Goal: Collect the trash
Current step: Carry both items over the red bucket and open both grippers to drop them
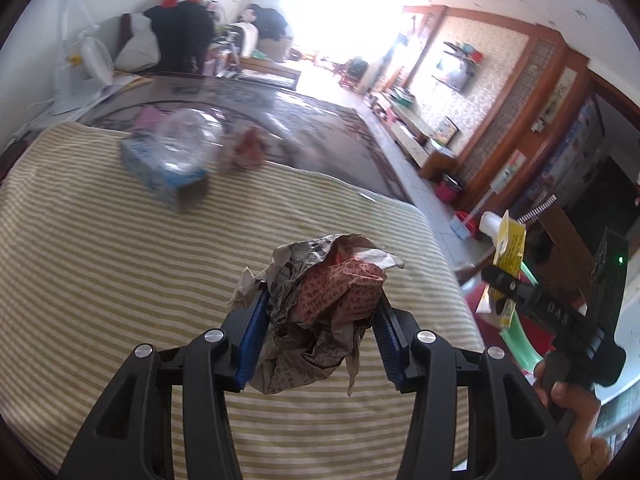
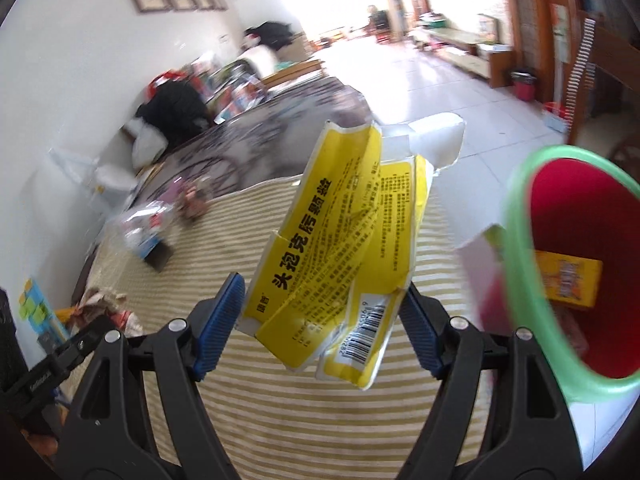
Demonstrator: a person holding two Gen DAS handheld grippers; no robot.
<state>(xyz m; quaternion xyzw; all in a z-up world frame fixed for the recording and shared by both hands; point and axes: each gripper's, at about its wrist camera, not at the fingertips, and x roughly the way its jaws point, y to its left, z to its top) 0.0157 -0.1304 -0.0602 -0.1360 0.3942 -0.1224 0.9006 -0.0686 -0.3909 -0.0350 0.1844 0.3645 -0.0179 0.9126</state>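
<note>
While raised above the striped tablecloth [image 1: 120,240], the left gripper [image 1: 320,320] pinches a crumpled newspaper wad [image 1: 320,312] between its blue pads; the right gripper [image 2: 324,304] clamps a flattened yellow medicine box [image 2: 340,248], just beside the red, green-rimmed wastebasket [image 2: 520,240]. Farther back on the cloth: blue carton [image 1: 168,172], clear plastic bottle [image 1: 188,136].

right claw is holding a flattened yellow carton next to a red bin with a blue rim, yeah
Not quite: the red bin has a green rim, not blue, as the right wrist view shows. The right claw does hold the flattened yellow carton beside it.
</note>
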